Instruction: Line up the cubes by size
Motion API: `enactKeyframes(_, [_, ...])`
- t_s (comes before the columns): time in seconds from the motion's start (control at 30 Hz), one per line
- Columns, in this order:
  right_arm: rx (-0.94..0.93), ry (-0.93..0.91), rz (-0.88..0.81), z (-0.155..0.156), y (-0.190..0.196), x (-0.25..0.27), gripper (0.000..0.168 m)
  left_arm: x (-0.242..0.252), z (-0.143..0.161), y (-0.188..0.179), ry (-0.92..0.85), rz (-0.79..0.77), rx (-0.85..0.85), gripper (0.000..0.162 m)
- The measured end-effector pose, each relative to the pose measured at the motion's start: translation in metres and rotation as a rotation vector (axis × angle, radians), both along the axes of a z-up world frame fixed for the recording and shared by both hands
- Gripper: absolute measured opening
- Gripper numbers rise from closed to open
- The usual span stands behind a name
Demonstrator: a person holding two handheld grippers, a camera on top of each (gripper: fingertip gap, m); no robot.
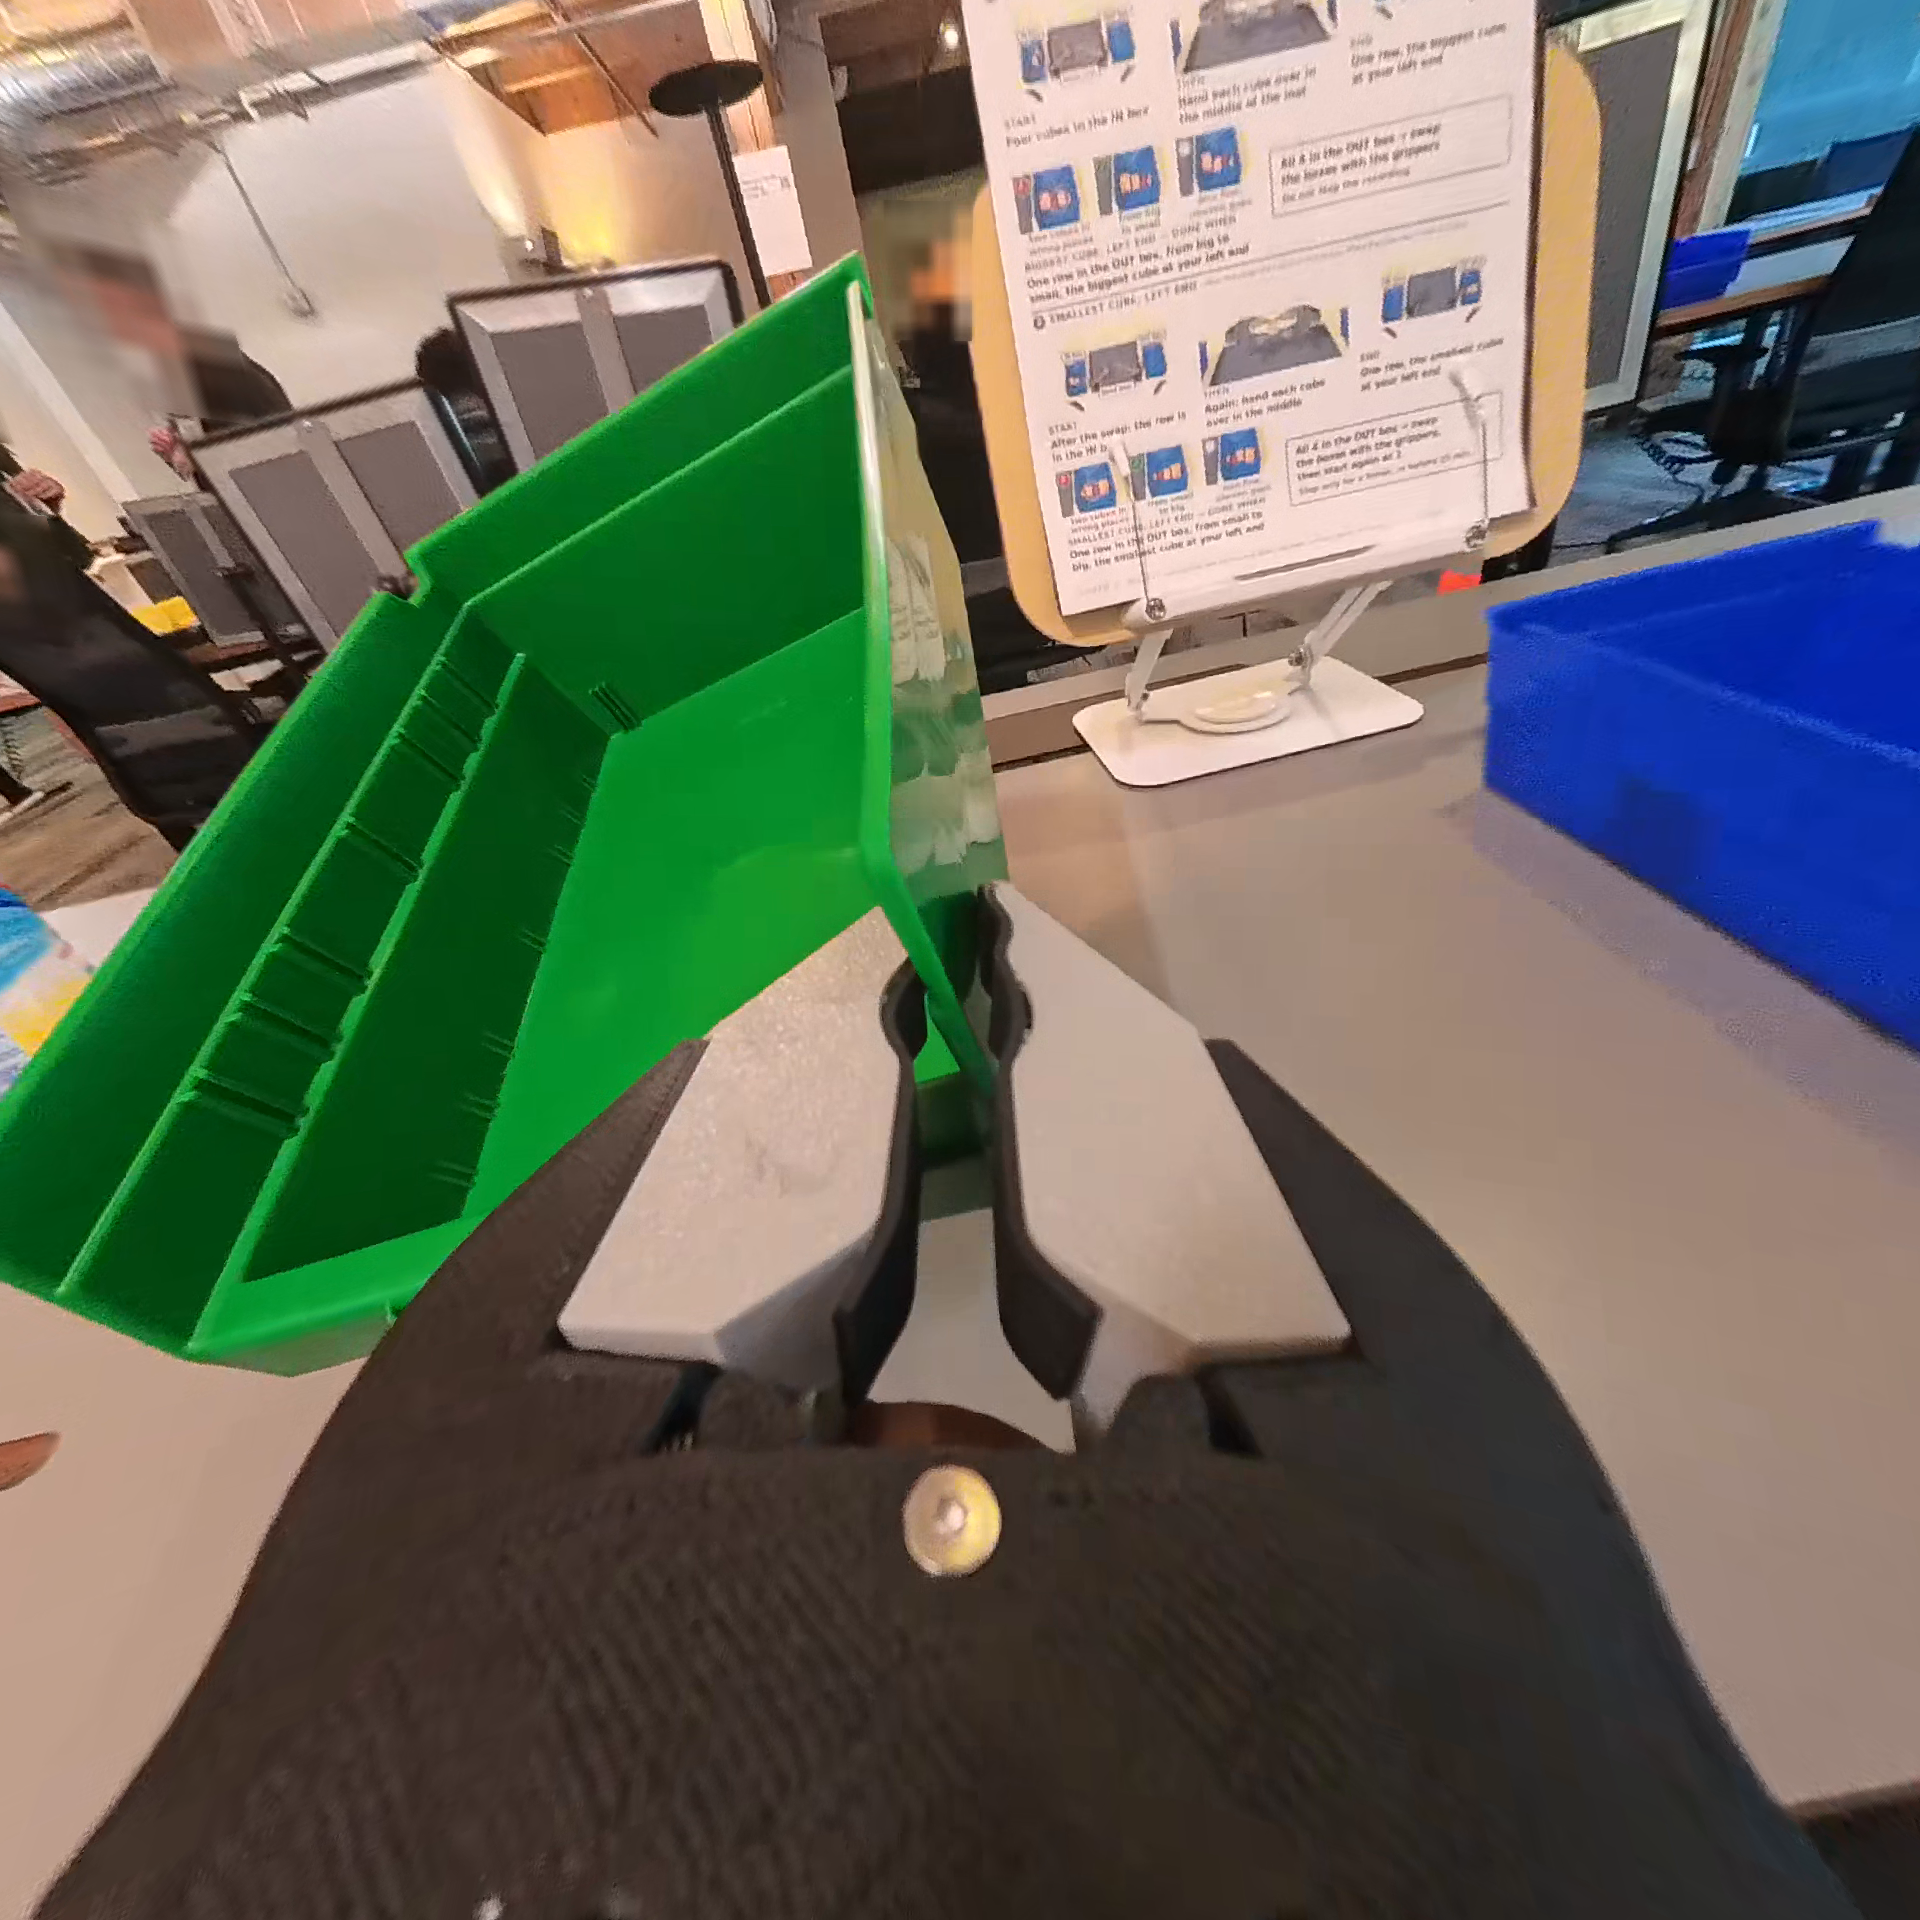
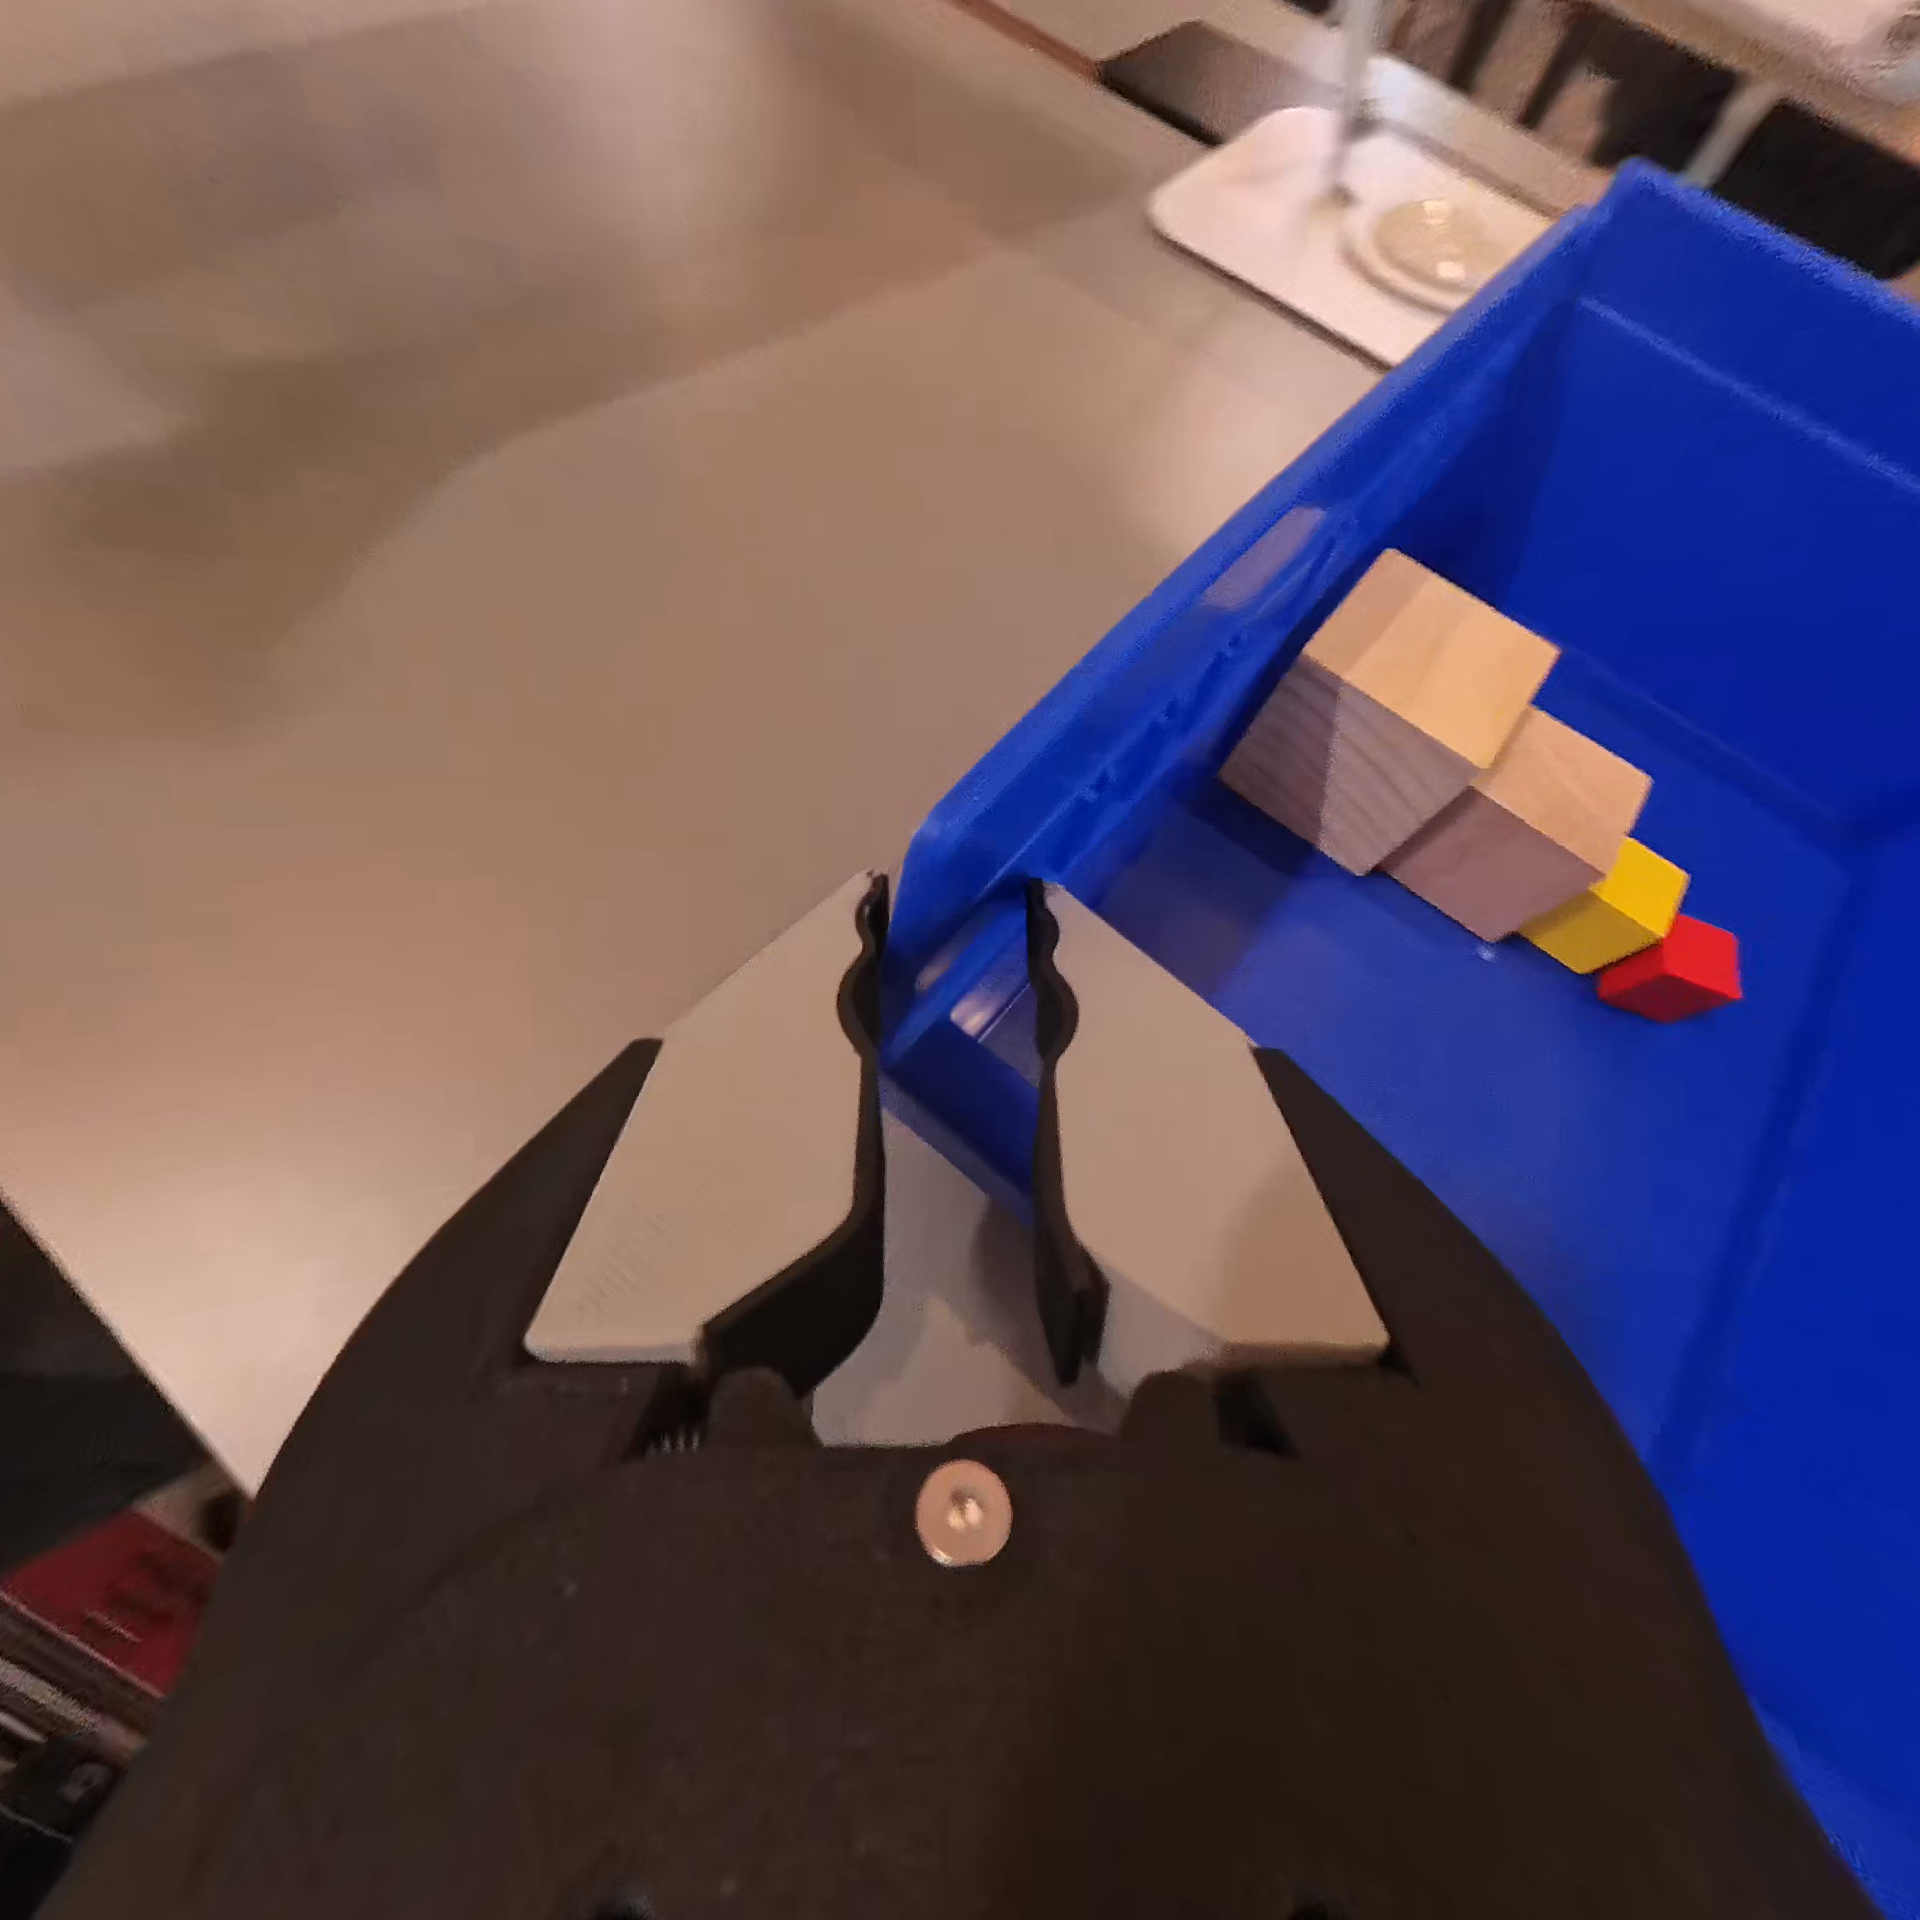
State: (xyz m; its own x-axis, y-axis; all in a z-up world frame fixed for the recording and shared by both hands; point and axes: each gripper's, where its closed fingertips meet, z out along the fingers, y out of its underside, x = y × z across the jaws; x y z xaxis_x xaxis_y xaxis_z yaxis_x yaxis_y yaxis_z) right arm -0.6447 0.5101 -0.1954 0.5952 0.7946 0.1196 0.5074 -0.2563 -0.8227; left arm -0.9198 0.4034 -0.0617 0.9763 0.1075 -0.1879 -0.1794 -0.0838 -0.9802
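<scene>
Left gripper [image 1: 951, 971] is clamped on the side wall of one green bin [image 1: 665, 790], jaws nearly together with only the thin wall between them. The bin is tilted, lifted off the grey table [image 1: 1351, 1039]; its inside shows no cubes; its lower left corner runs out of frame.

Right gripper [image 2: 956, 935] pinches the near corner wall of one blue bin [image 2: 1714, 436] — one finger outside, one inside, narrow gap filled by the wall. That bin looks tilted too; whether it touches the table cannot be told, and its right side is cut off.

Four cubes in the blue bin, in one touching row running from its left wall toward the middle of its floor: large wooden cube [image 2: 1392, 707] next to the wall, medium wooden cube [image 2: 1527, 821], small yellow cube [image 2: 1610, 904], smallest red cube [image 2: 1673, 966].

Table between the two bins is bare — wide open room. At the far table edge stands one document stand [image 1: 1247, 707] with a printed instruction sheet [image 1: 1268, 260]; only its white base shows in the right wrist view. Background is blurred: partitions, chairs, people partly masked.
</scene>
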Motion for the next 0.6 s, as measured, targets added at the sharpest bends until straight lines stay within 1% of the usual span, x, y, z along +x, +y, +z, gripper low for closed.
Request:
enactKeyframes(0.1, [0.001,-0.025,0.08,0.002,-0.016,-0.06,0.024,-0.009,0.006,-0.005,-0.021,0.023,0.022,0.004])
enactKeyframes(0.2, [-0.006,-0.028,0.149,0.002,-0.033,-0.122,0.024,-0.02,0.006,-0.008,-0.027,0.037,0.022,0.004])
enactKeyframes(0.33, [-0.067,0.056,0.205,0.002,-0.057,-0.208,0.024,-0.037,0.005,-0.014,-0.011,0.095,0.008,0.005])
enactKeyframes(0.43, [-0.131,0.142,0.237,0.002,-0.075,-0.266,0.023,-0.055,0.01,-0.027,-0.02,0.13,0.024,0.005])
enactKeyframes(0.53, [-0.208,0.218,0.275,0.003,-0.095,-0.316,0.026,-0.076,0.019,-0.044,-0.018,0.188,0.059,0.005])
enactKeyframes(0.6, [-0.25,0.259,0.323,0.008,-0.11,-0.339,0.027,-0.089,0.024,-0.056,0.004,0.239,0.07,0.005])
